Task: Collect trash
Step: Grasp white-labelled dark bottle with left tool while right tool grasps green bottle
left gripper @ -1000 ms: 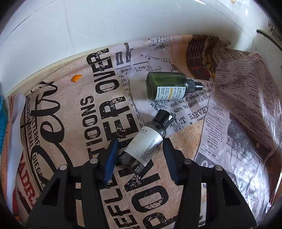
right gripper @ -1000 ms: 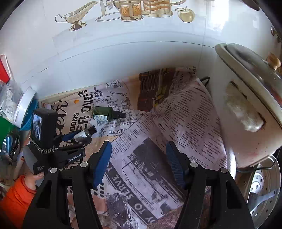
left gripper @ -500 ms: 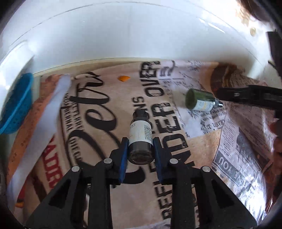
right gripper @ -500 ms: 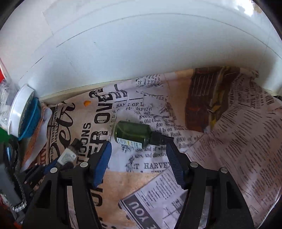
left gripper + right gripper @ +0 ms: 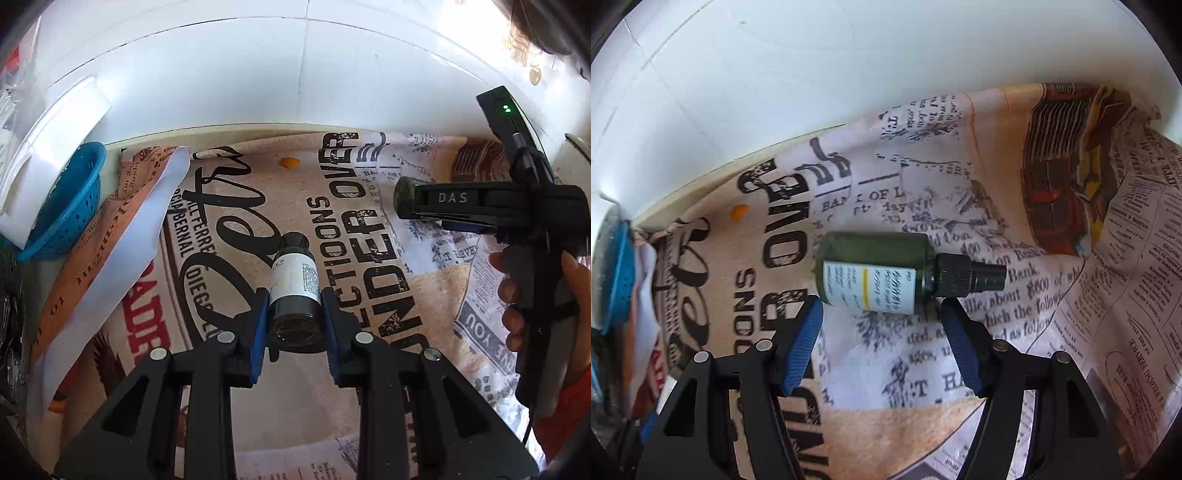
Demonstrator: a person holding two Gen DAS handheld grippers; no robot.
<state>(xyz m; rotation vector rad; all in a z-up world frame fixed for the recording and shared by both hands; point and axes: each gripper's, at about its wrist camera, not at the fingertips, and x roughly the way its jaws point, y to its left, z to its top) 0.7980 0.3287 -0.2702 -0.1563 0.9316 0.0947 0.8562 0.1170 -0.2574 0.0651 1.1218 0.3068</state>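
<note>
A dark bottle with a white label is lifted off the newsprint cloth, cap pointing away; my left gripper is shut on its lower body. A green bottle with a black spray cap lies on its side on the cloth, cap to the right. My right gripper hangs low over it, jaws opening. The bottle lies crosswise just beyond the fingertips, and the pads do not press on it. In the left wrist view, one of the right gripper's fingers hides most of the green bottle.
A white tiled wall backs the counter. A blue colander and a white lid stand at the left edge. A small orange scrap lies near the wall. The cloth bunches up at right. A hand holds the right gripper.
My left gripper closed on the dark bottle and lifted it off the cloth. My right gripper swung left and came down close over the green bottle.
</note>
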